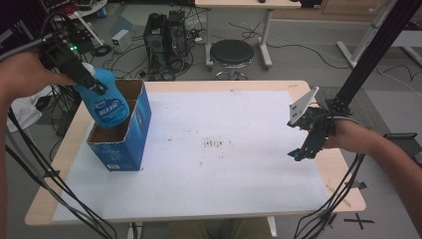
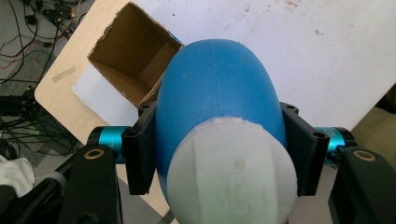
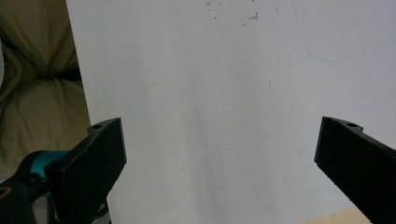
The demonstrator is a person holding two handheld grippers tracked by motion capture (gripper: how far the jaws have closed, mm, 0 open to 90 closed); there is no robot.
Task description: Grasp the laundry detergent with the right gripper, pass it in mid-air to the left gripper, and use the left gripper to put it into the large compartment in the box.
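High view: the left hand-held gripper [image 1: 84, 79] is clamped on a blue bottle [image 1: 107, 99] near its white-capped top and carries it tilted over the open top of a blue cardboard box [image 1: 132, 132] at the left side of the surface [image 1: 224, 164]. The bottle's base hangs at the box's mouth, above the brown inside, and seems not yet set down. The step in hand looks like putting the bottle into the box.

In the left gripper view, both black pads press the bottle's [image 2: 219, 93] sides just below the white cap [image 2: 231, 172], with the box opening [image 2: 135, 60] beyond and slightly to one side. My guess is that the next move calls for lining the base up with the opening, clearing the cardboard flap and walls, then lowering before letting go; a tilted bottle might catch the rim.

The left forearm reaches in from the left edge, hand high, with the tool angled down and toward the box. The right hand-held gripper [image 1: 304, 149] is held above the right edge of the surface, well apart from the box. In the right gripper view its jaws stand wide apart with nothing between them, just white sheet [image 3: 210, 93] below.
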